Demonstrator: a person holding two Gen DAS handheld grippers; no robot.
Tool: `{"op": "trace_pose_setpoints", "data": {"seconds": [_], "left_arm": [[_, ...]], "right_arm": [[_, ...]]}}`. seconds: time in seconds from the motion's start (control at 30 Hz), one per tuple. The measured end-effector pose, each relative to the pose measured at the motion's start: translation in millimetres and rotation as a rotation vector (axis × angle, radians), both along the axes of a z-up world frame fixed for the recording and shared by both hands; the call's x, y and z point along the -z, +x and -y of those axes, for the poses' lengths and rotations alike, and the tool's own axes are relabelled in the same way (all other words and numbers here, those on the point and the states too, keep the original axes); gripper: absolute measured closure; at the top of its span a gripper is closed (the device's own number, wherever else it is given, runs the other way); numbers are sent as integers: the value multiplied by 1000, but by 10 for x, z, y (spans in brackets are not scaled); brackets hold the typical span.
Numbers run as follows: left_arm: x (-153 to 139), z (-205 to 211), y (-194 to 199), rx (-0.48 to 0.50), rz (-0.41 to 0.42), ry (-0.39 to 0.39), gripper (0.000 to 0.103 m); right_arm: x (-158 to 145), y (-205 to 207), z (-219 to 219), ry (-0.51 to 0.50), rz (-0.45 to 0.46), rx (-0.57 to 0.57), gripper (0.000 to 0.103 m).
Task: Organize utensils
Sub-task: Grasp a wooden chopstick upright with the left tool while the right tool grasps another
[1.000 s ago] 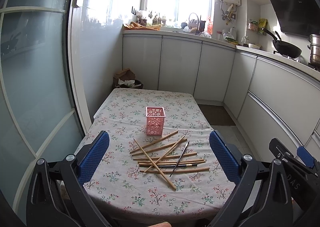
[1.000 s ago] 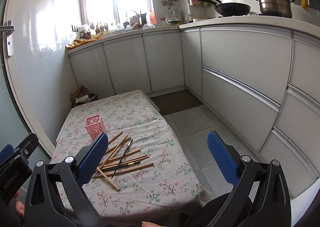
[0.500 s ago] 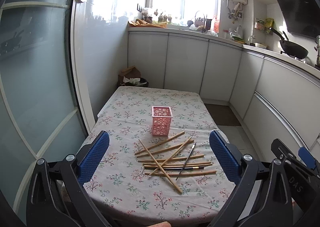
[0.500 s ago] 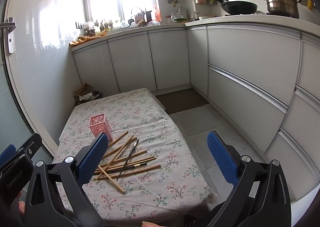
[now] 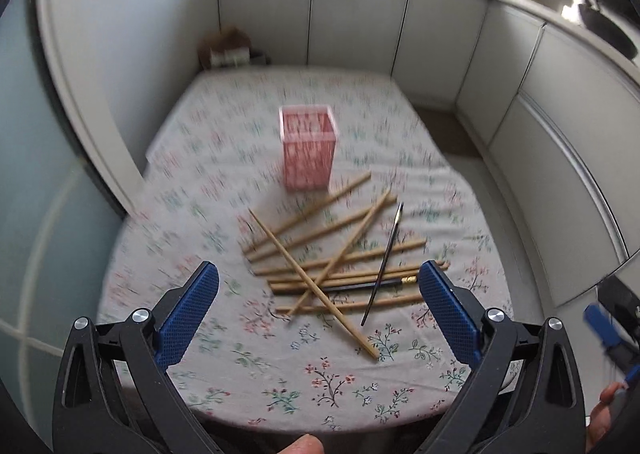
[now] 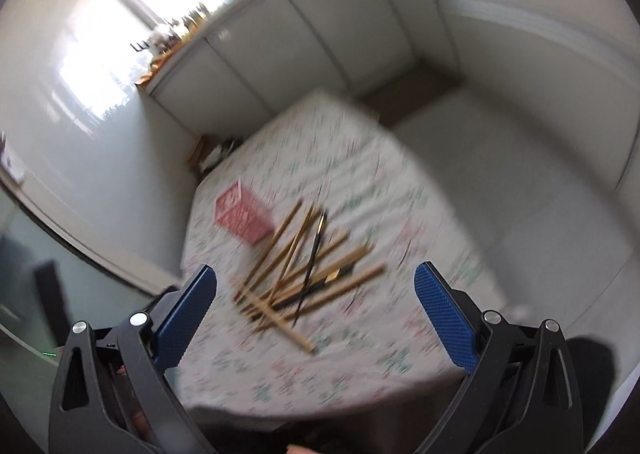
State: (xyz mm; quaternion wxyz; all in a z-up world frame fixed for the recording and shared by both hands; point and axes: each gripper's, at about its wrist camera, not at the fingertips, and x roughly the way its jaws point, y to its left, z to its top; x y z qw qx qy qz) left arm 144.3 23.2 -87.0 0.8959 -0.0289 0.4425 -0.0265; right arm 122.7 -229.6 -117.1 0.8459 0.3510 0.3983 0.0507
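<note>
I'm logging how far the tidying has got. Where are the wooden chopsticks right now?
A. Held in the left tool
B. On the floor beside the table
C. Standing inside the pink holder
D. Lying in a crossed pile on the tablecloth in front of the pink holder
D: the wooden chopsticks lie scattered and crossed on the floral tablecloth, nearer the camera than the pink holder, and the left tool is open and holds nothing.

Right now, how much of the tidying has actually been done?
Nothing is sorted yet. The pink holder stands apart from the wooden chopsticks, which lie in a crossed pile on the floral tablecloth with a thin dark brush and a dark pencil. Both tongs, left and right, are open and empty. Every piece remains to be picked up.
</note>
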Motion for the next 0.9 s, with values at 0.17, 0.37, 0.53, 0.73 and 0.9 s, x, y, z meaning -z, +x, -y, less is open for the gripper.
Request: {"op": "trace_pose_setpoints", "data": {"seconds": [0.17, 0.37, 0.53, 0.73, 0.9], "left_arm": [[416, -264, 473, -22, -165, -190, 7], [818, -478, 951, -94, -360, -257, 7], [1079, -574, 1138, -162, -441, -330, 29], [1285, -544, 1280, -217, -488, -301, 54], [1352, -479, 1299, -223, -437, -289, 96]], "right_arm": [[439, 232, 154, 93, -66, 3, 6], [677, 460, 212, 45, -88, -12, 6], [872, 583, 198, 52, -117, -74, 6], [1011, 659, 313, 106, -134, -67, 6], [1011, 632, 371, 75, -140, -44, 6]]}}
